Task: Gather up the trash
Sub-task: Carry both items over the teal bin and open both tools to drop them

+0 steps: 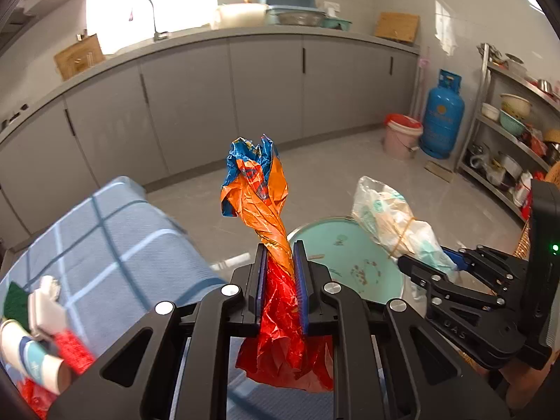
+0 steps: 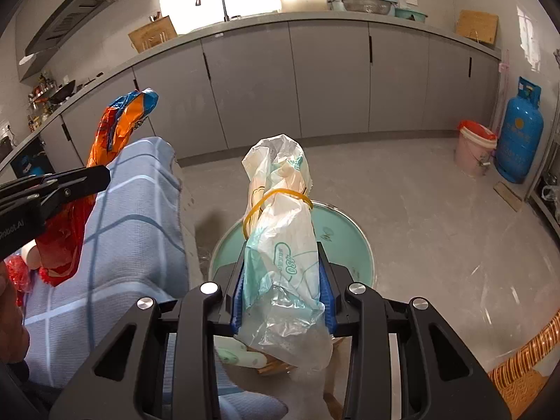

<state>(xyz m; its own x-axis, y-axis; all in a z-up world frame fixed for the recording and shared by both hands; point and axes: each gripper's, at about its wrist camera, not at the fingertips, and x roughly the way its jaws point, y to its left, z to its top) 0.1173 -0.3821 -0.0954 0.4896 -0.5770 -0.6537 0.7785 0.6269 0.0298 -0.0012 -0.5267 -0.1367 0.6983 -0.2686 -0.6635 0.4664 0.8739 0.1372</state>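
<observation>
Left fingers (image 1: 297, 280) clamp orange wrapper (image 1: 259, 196); right fingers (image 2: 323, 280) clamp plastic bag (image 2: 280, 210); range hood (image 2: 66, 17) only in right view.

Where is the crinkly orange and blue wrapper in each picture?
Left wrist view: the orange and blue wrapper stands up in the middle, pinched in the left gripper.
Right wrist view: the same wrapper is at the upper left, sticking up past the blue checked cloth.
Shared landmark: the blue gas cylinder by the far wall, on the right in both.
</observation>
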